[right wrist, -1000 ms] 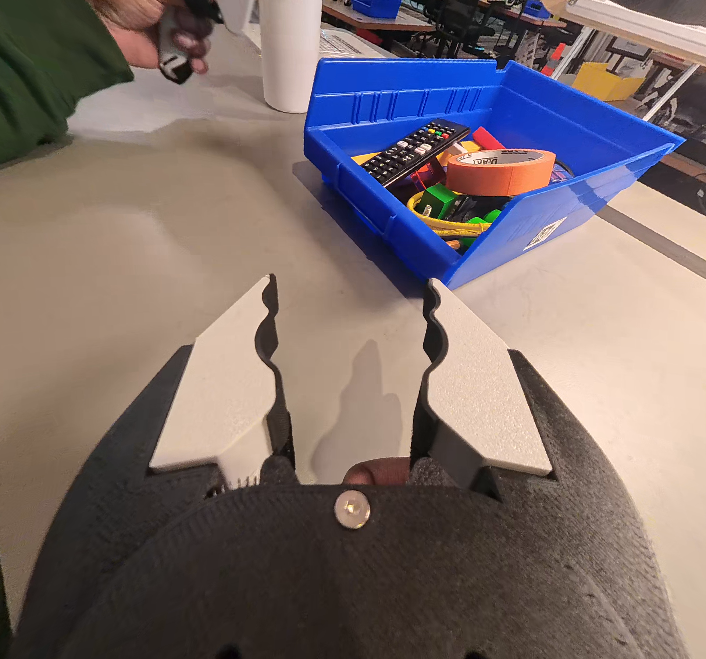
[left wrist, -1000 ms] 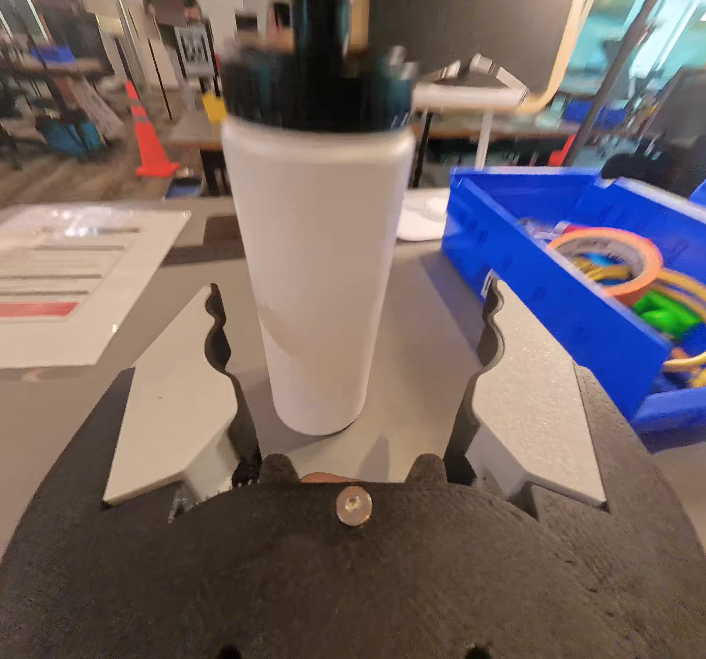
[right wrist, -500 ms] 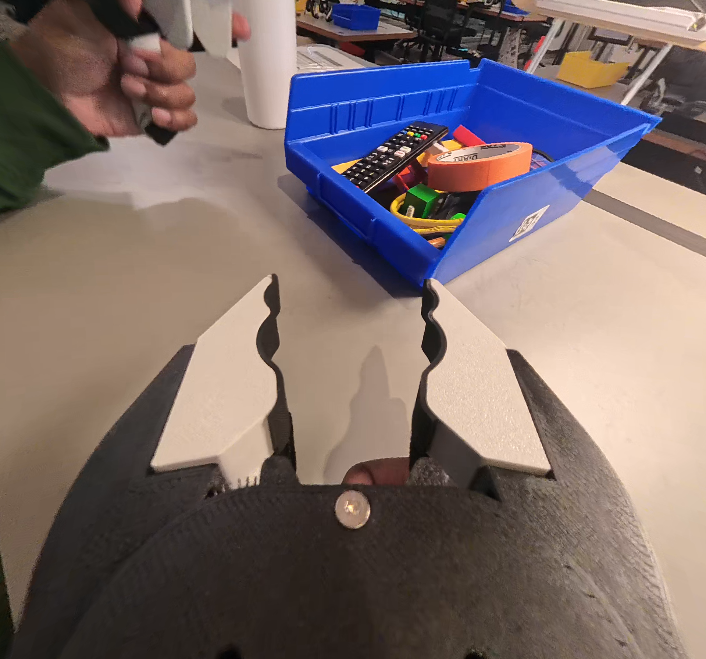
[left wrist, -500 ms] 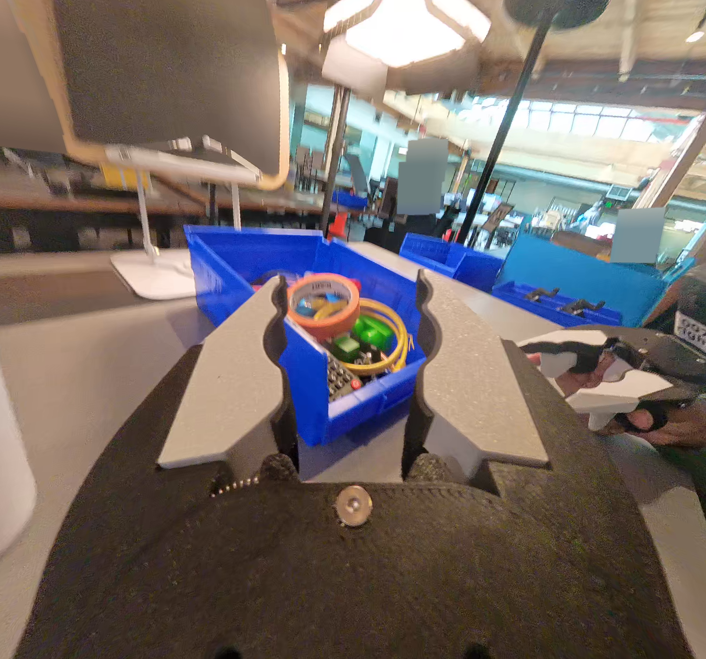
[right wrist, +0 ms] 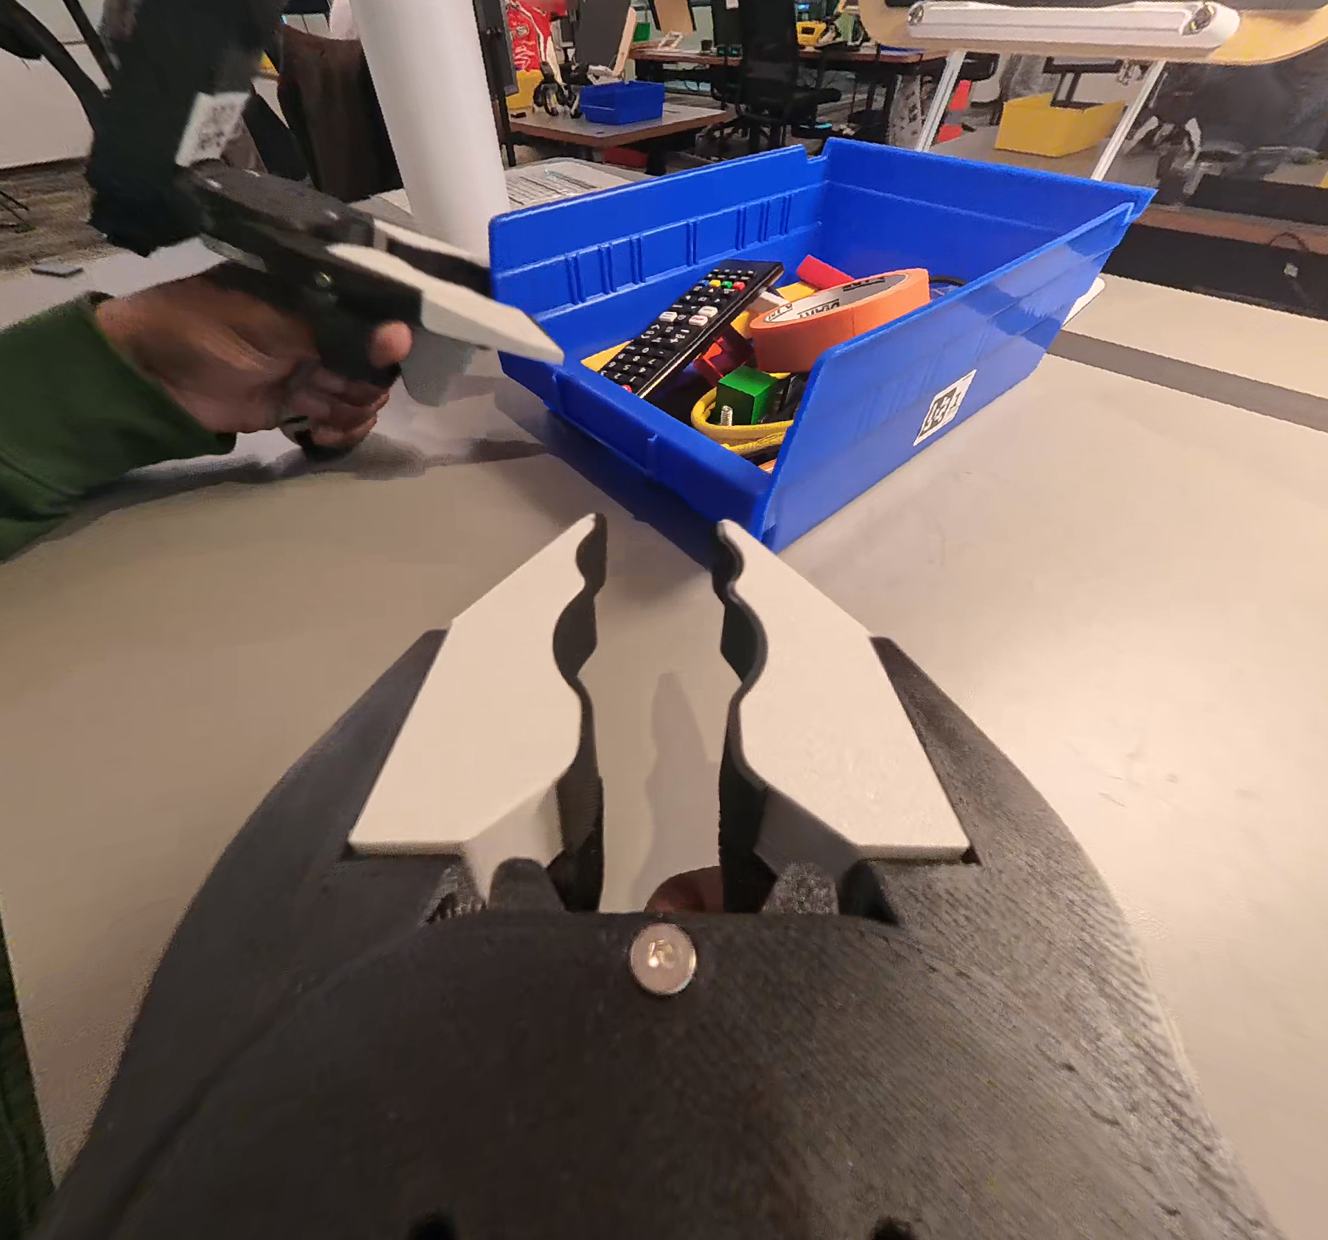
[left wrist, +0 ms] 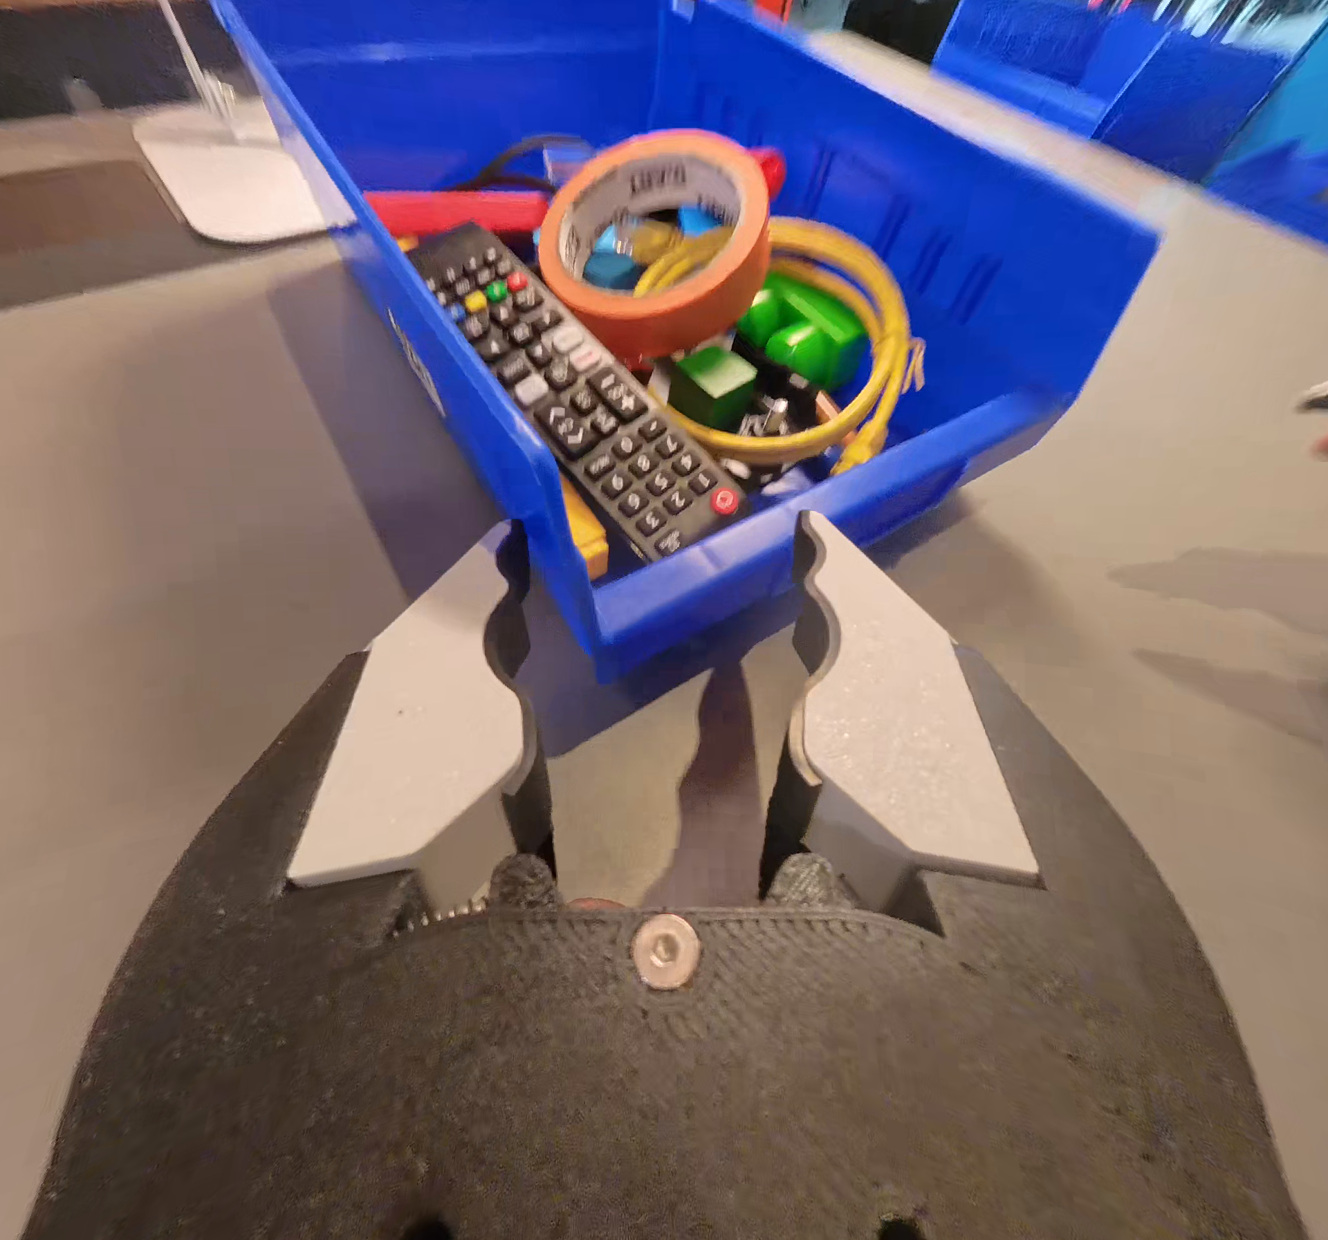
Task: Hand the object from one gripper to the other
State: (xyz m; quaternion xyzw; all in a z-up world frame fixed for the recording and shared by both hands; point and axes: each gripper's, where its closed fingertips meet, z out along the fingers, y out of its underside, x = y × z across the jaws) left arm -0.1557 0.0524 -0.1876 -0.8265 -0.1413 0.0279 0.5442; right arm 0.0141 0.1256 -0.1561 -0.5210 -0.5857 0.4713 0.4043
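Left wrist view has my left gripper [left wrist: 657, 537] aimed at the near corner of the blue bin [left wrist: 460, 92], fingers spread and holding nothing, with the bin wall sitting right between the tips. No object has been picked yet, so whichever one is to be handed over is in the bin, and I cannot tell which is meant. The black remote [left wrist: 575, 393] lies along the bin's wall at 11 o'clock from the tips, the orange tape roll [left wrist: 650, 239] rests on the clutter at 12 o'clock, and a yellow cable [left wrist: 873, 372] coils around green blocks [left wrist: 798, 332] toward 1 o'clock. My worry is the bin wall: pushing straight ahead from here would shove or tip the bin instead of reaching inside. The picture is smeared, so I judge the gripper is moving fast, which makes a misjudged dive likelier. The remote is flat against the wall and could slip from a shallow pinch; the tape roll, perched loosely, could roll off. From the right wrist view, my right gripper [right wrist: 657, 537] hovers over the grey surface [right wrist: 1078, 631], fingers parted a little and empty, well apart from the left gripper [right wrist: 474, 329] at 10 o'clock; a rushed meeting could clash fingers. A white bottle [right wrist: 431, 106] stands behind the bin.
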